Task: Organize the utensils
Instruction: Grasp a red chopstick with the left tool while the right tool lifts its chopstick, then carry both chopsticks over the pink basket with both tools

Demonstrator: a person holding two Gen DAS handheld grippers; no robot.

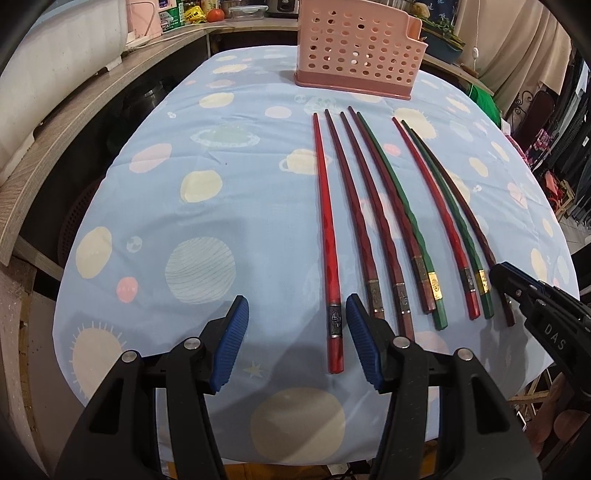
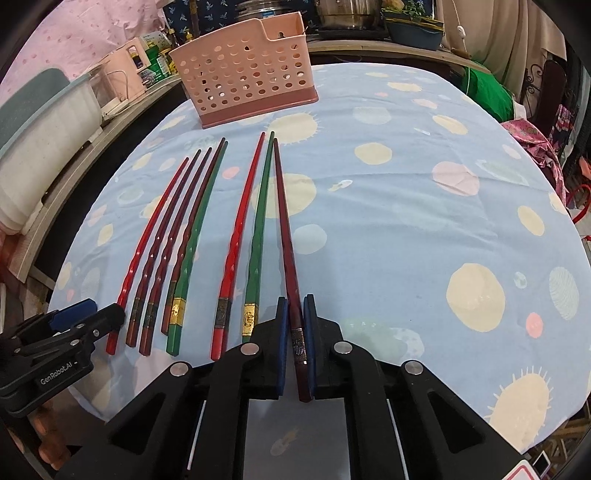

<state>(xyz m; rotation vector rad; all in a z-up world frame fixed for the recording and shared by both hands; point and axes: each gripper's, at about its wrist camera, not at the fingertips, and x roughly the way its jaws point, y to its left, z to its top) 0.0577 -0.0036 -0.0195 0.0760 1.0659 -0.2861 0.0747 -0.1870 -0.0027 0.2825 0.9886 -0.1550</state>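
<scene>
Several red, dark red and green chopsticks lie side by side on the blue planet-print tablecloth. A pink perforated utensil holder stands at the far end; it also shows in the right wrist view. My left gripper is open, its blue pads either side of the handle end of the leftmost bright red chopstick. My right gripper is shut on the rightmost dark red chopstick, which still lies along the cloth. The right gripper shows in the left wrist view.
A wooden counter with boxes and jars runs along the left and back. Pots and a planter sit behind the holder. Clothes and a green bag are at the right. The table's right half is bare cloth.
</scene>
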